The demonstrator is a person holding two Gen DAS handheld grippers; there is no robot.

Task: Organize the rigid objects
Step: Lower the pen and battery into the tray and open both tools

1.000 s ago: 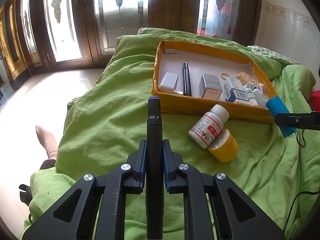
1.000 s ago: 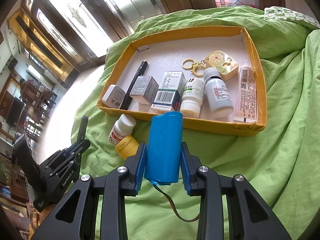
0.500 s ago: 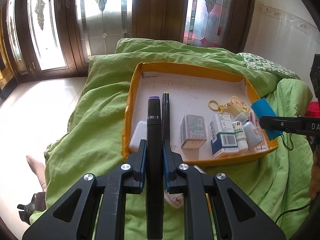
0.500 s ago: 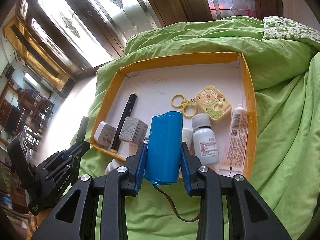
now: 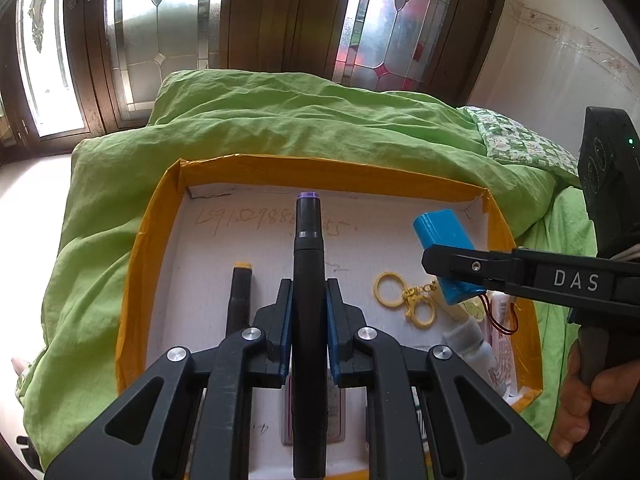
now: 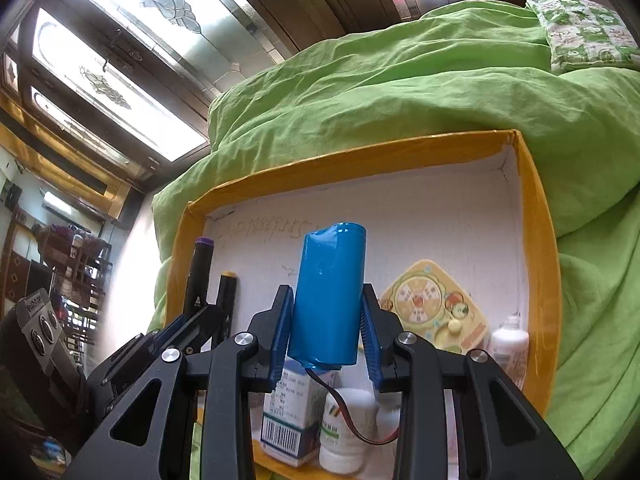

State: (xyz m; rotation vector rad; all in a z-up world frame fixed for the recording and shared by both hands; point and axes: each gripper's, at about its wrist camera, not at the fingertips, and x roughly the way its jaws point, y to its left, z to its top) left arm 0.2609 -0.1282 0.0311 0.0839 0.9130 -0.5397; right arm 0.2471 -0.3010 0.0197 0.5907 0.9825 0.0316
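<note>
Landmark for this report: the yellow-rimmed tray, which is resting on the green bedding.

The left gripper is clamping a black marker with a purple cap between its blue pads, the marker pointing forward along the fingers. It is hanging over the middle of the tray's white floor, not yet resting on it.

The right gripper is gripping a blue battery pack around its body, with a red-and-black lead trailing from its lower end. In the left wrist view the pack is hovering above the tray's far right portion, over the keyring end of the charm.

Already lying inside the tray: a second black marker with a yellow cap, just left of the held one; a yellow keychain charm with its rings; a small white bottle against the right wall; a barcoded carton and a white pill bottle along the near edge. Other items near the front wall are hidden behind the grippers.

Assessment: the sorting is appearing well advanced. Two items are remaining in hand, both positioned over the tray and awaiting lowering and release. Whether anything is lying outside the tray cannot be determined from these views.
</note>
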